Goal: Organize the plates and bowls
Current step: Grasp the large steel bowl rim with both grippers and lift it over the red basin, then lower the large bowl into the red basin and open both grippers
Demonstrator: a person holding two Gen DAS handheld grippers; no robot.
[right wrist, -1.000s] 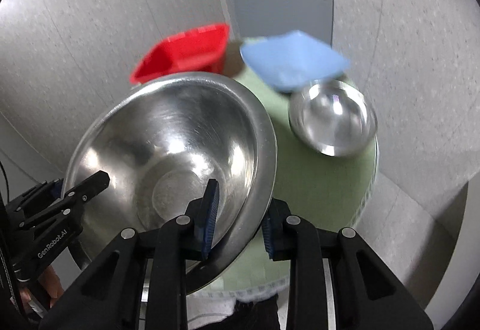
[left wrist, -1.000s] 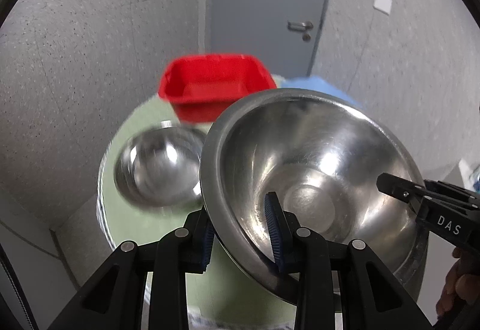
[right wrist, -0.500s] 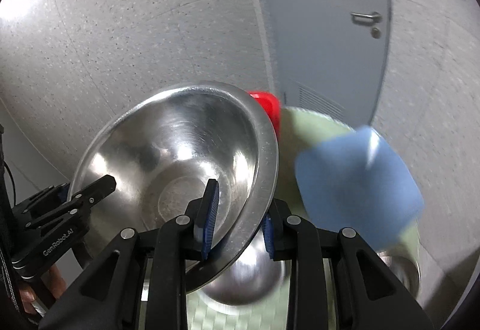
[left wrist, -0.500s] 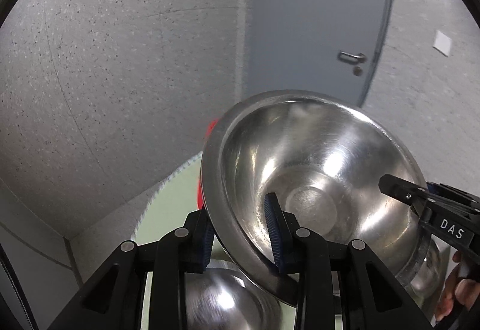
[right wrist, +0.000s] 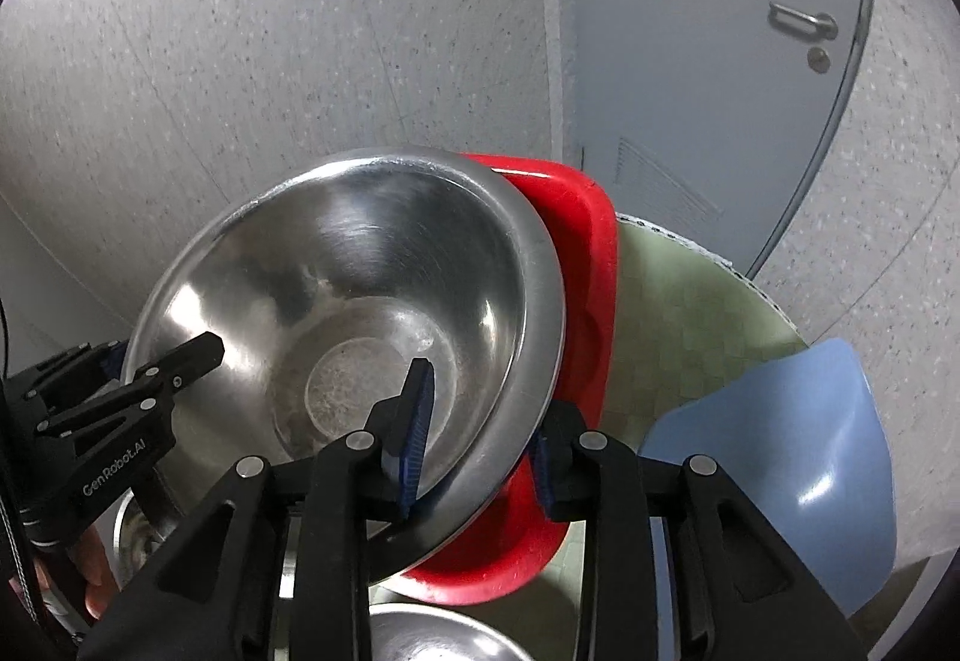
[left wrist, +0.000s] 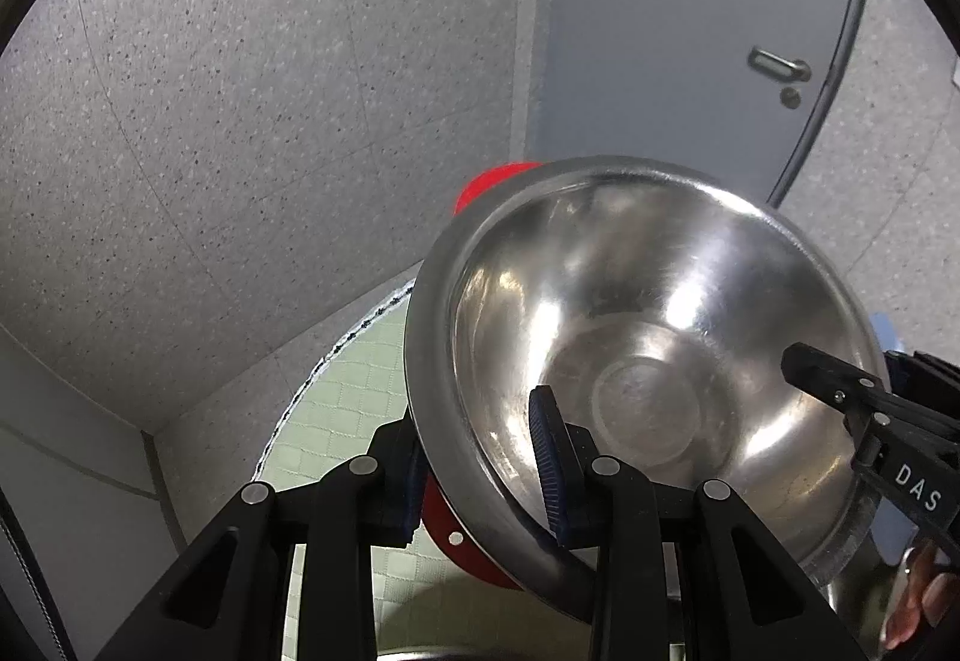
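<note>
A large steel bowl [left wrist: 648,337] [right wrist: 360,301] is held up between both grippers, above a red square dish [right wrist: 591,265] whose edge also shows in the left wrist view [left wrist: 486,184]. My left gripper [left wrist: 480,475] is shut on the bowl's left rim, one pad inside, one outside. My right gripper [right wrist: 480,439] is shut on the bowl's right rim the same way. A blue square plate [right wrist: 774,457] lies to the right. A smaller steel bowl [right wrist: 432,634] shows at the bottom edge.
The dishes sit on a round table with a pale green cloth [right wrist: 678,313] [left wrist: 354,391]. Speckled grey walls and a grey door [right wrist: 720,30] stand close behind. Another steel bowl rim [right wrist: 132,535] shows under the left gripper.
Both grippers have carried the large bowl forward over the table. It now hangs above the red dish, and the small steel bowl has dropped to the bottom of the view.
</note>
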